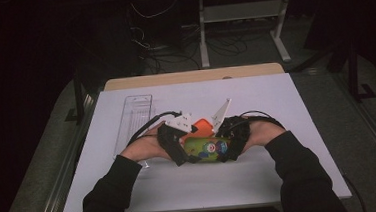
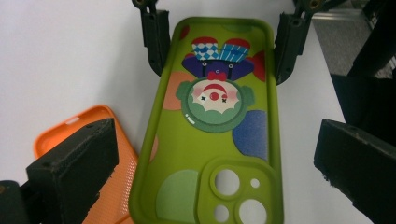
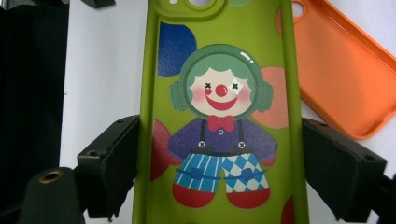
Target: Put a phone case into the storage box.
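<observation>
High view: two hand-held grippers are seen meeting at the near middle of the white table (image 1: 276,105), the left gripper (image 1: 182,154) and the right gripper (image 1: 229,150) facing each other over a green phone case (image 1: 206,149) that lies between them; an orange phone case (image 1: 203,127) is seen just behind it, and a clear plastic tray (image 1: 136,120) lies apart at the left.

In the right gripper view the green phone case (image 3: 219,116), printed with a clown figure, is seen between the jaws of the right gripper (image 3: 219,158); the black pads stand against both long edges at the clown's lower end, so the case is judged to be grasped across its width, though how hard they press cannot be told. The orange phone case (image 3: 341,70) lies to one side, hollow side up, near the green one's edge.

In the left gripper view the camera-hole end of the green phone case (image 2: 210,126) lies between the jaws of the left gripper (image 2: 210,168), which stand wide and clear of its edges; that claw is released. The orange phone case (image 2: 88,154) is partly hidden behind one jaw, and its edge is slipped just under the green one.

As a judgement: the green case has been reached and gripped on one side only; the left-hand grip is not yet made; whether the tray is the goal cannot be told.
</observation>
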